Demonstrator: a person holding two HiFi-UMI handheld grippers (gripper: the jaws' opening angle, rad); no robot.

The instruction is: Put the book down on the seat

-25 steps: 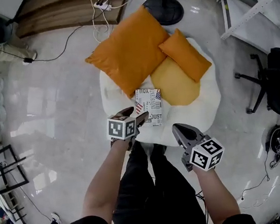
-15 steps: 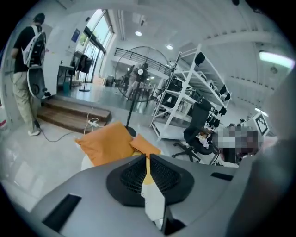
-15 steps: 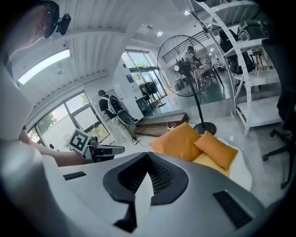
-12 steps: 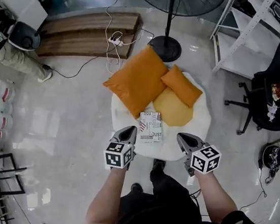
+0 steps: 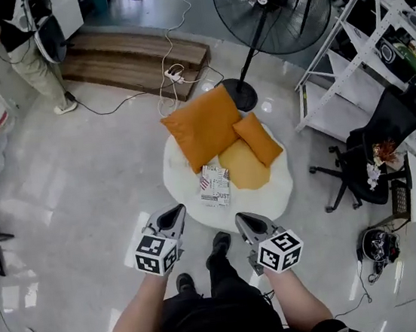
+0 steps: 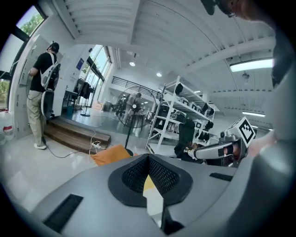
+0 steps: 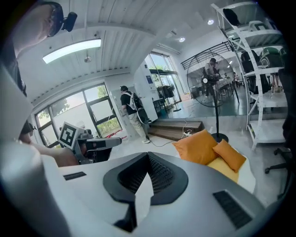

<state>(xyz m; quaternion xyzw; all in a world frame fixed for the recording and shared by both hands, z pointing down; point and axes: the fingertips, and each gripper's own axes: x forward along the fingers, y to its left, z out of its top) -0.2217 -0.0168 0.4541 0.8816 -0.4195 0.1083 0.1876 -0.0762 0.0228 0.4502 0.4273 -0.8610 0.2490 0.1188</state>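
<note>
Book (image 5: 214, 185) is down, lying flat by the near edge of the white seat (image 5: 274, 191), just beside the yellow cushion (image 5: 244, 166), with the orange pillows (image 5: 204, 126) toward the far edge. A second ago the left gripper (image 5: 174, 214) was right at it; now both grippers are pulled back and up, well apart from the seat. Left jaws have just been closing and now meet with nothing between them. The right gripper (image 5: 243, 222) has its jaws together too, empty. Looks like the task is basically done, nothing left but stepping away.
</note>
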